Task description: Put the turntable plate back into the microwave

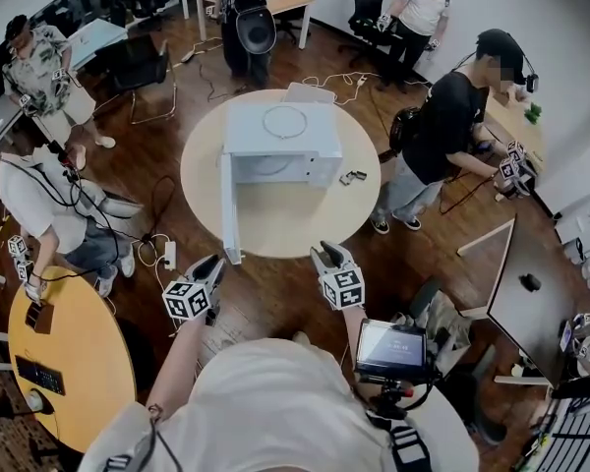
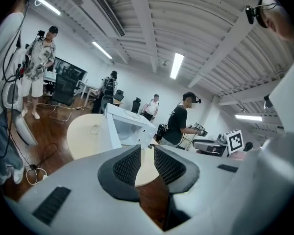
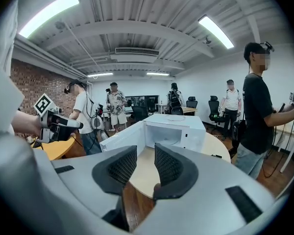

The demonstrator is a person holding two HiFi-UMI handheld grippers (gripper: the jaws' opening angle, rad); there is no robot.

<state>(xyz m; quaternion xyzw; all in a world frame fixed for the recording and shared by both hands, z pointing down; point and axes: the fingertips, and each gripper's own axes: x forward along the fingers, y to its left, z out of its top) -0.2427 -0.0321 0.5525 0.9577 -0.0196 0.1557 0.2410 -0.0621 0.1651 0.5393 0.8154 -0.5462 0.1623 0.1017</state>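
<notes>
A white microwave (image 1: 280, 141) stands on a round beige table (image 1: 285, 226) with its door (image 1: 229, 205) swung open toward me. The clear turntable plate (image 1: 284, 121) lies on the microwave's roof, and it also shows as a faint ring, the plate (image 3: 175, 118), in the right gripper view. My left gripper (image 1: 216, 260) and right gripper (image 1: 320, 252) hover over the wooden floor just short of the table's near edge. Both point at the microwave (image 2: 130, 126). The left gripper (image 2: 147, 153) and the right gripper (image 3: 146, 153) each show a gap with nothing in it.
A person in a black shirt (image 1: 442, 136) stands at the table's right side. Other people stand at the left and back. A small dark object (image 1: 352, 177) lies on the table. A yellow round table (image 1: 64, 362) is at lower left, with cables (image 1: 157, 244) on the floor.
</notes>
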